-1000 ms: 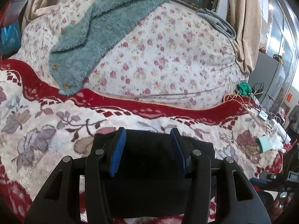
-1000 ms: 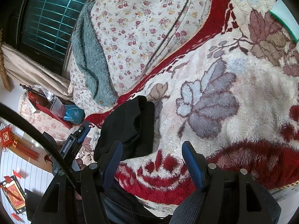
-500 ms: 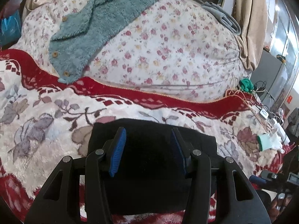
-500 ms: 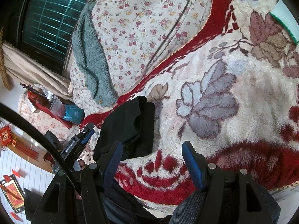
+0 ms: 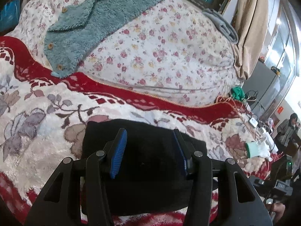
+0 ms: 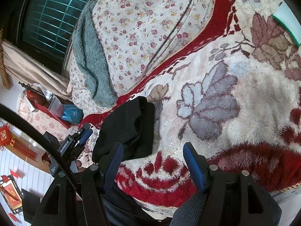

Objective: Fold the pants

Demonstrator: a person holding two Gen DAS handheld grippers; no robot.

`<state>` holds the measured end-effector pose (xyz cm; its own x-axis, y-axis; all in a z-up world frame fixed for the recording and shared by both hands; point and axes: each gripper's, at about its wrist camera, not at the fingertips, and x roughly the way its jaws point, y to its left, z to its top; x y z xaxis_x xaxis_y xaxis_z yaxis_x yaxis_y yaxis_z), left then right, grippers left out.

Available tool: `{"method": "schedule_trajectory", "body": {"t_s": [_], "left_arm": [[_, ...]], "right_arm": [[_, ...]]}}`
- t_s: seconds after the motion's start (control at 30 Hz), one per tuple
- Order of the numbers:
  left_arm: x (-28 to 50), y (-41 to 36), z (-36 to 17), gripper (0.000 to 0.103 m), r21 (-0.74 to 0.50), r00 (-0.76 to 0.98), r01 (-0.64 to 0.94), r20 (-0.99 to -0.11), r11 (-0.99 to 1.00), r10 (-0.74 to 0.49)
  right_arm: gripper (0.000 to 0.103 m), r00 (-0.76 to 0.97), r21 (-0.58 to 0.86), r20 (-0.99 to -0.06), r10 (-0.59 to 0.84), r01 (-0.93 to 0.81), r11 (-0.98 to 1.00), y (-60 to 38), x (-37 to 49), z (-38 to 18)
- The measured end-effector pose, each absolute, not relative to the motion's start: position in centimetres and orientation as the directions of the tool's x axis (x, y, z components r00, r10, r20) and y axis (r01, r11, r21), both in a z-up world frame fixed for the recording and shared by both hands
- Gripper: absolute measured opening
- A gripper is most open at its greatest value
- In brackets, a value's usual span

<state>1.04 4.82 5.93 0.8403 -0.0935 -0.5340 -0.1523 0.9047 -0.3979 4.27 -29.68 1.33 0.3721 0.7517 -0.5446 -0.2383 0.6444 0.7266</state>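
The black pants (image 5: 146, 162) lie folded into a compact bundle on the red and cream floral blanket (image 5: 47, 116), near its front edge. My left gripper (image 5: 149, 133) hovers just over the bundle with its blue pads apart and nothing pressed between them. In the right wrist view the pants (image 6: 128, 128) sit left of centre, one layer lying loosely over another. My right gripper (image 6: 153, 146) stands open over the blanket's (image 6: 244, 94) red border, just right of the pants and not touching them. The left gripper (image 6: 82, 133) shows at the pants' left side.
A teal fleece garment (image 5: 90, 24) with wooden buttons lies on the rose-print quilt (image 5: 160, 52) behind. A folded grey cloth (image 5: 222, 24) and a beige curtain (image 5: 248, 28) are at back right. A white glove with green cuff (image 5: 257, 148), cables and a person (image 5: 287, 130) are at far right.
The left gripper has rolled and tilted a little, so more of the black bundle shows past its fingers. Its jaws kept the same width. The right gripper stayed still.
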Motion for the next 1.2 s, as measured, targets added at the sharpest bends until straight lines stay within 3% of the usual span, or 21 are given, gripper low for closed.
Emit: {"method": "schedule_trajectory", "body": {"t_s": [0.33, 0.5, 0.6, 0.77, 0.87, 0.93, 1.07, 1.2], "left_arm": [[1.3, 5.4, 6.1, 0.049, -0.492, 0.862, -0.149, -0.489, 0.858, -0.131], [2.8, 3.7, 5.1, 0.049, -0.39, 0.762, -0.196, -0.638, 0.9, -0.111], [2.3, 3.2, 5.2, 0.049, -0.321, 0.755, -0.202, -0.653, 0.925, -0.062], [1.5, 4.4, 4.3, 0.049, -0.371, 0.749, -0.219, -0.656, 0.903, -0.088], [1.1, 4.1, 4.0, 0.061, -0.344, 0.738, -0.24, -0.672, 0.908, -0.059], [0.7, 3.4, 4.0, 0.078, -0.321, 0.731, -0.239, -0.681, 0.916, -0.049], [-0.8, 1.3, 4.4, 0.08, -0.199, 0.731, -0.259, -0.68, 0.945, 0.057], [-1.3, 1.4, 4.2, 0.08, -0.168, 0.721, -0.29, -0.686, 0.942, 0.099]], "right_arm": [[0.064, 0.375, 0.72, -0.551, 0.746, -0.238, 0.652, -29.6, 4.3, 1.3], [0.064, 0.367, 0.712, -0.561, 0.742, -0.243, 0.659, -29.3, 4.5, 1.3], [0.064, 0.344, 0.691, -0.583, 0.736, -0.267, 0.672, -28.7, 4.6, 1.4], [0.064, 0.364, 0.569, -0.637, 0.68, -0.373, 0.733, -26.1, 4.5, 3.2], [0.064, 0.383, 0.439, -0.657, 0.649, -0.505, 0.743, -23.2, 4.4, 4.5], [0.064, 0.359, 0.388, -0.66, 0.66, -0.59, 0.709, -21.3, 4.1, 4.9], [0.064, 0.317, 0.34, -0.672, 0.669, -0.671, 0.659, -19.3, 3.1, 4.0], [0.064, 0.344, 0.313, -0.646, 0.682, -0.694, 0.648, -19.6, 2.2, 4.3]]}}
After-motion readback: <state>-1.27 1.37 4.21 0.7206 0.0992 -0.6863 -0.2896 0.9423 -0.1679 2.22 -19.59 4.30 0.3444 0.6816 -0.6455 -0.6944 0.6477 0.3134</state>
